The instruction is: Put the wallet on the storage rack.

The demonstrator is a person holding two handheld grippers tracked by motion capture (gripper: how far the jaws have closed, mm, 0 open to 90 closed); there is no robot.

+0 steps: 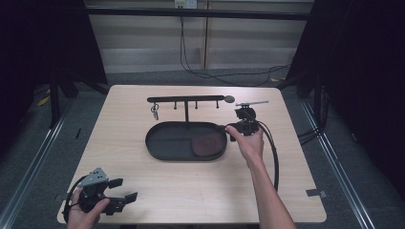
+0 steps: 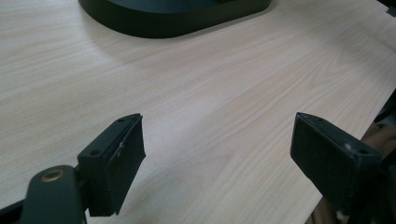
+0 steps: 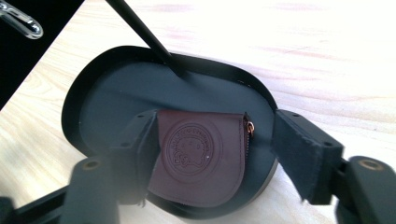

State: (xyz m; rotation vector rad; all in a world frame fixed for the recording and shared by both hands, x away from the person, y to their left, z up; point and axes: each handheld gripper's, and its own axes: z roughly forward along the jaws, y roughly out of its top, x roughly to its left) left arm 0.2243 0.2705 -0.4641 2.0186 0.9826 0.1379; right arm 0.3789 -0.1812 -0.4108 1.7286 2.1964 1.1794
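Inspection starts nearest the person and takes the tray (image 1: 157, 148) as landmark. Left gripper (image 1: 125, 190) rests at the table's near-left corner, well apart from the tray on its near side, jaws spread wide with bare wood between them (its own view confirms nothing held). Table (image 1: 200, 191) between that gripper and the tray carries nothing.

Pouch (image 3: 201, 156), dark red leather with a round embossed seal and a zip pull at one edge, lies flat inside the tray at its right end. Right gripper (image 1: 245, 120) sits just off the tray's right rim, jaws released; in its own view the pouch shows between the two jaws, with a clear gap on the zip side. On the other side the jaw overlaps the pouch's edge in the picture, and contact there cannot be told. Judgement: the pouch is set down and the step in hand is withdrawal. To do it well, lift straight away from the tray floor, jaws kept apart, so that neither pad drags the leather or catches the zip pull.

Obstructions: the stand's post (image 1: 186, 113) rises from the tray's far rim, and its hook bar (image 1: 186, 99) crosses above, keys (image 1: 154, 111) hanging from its left hook. A small rod (image 1: 251, 102) lies beyond the gripper; retreat should avoid both.
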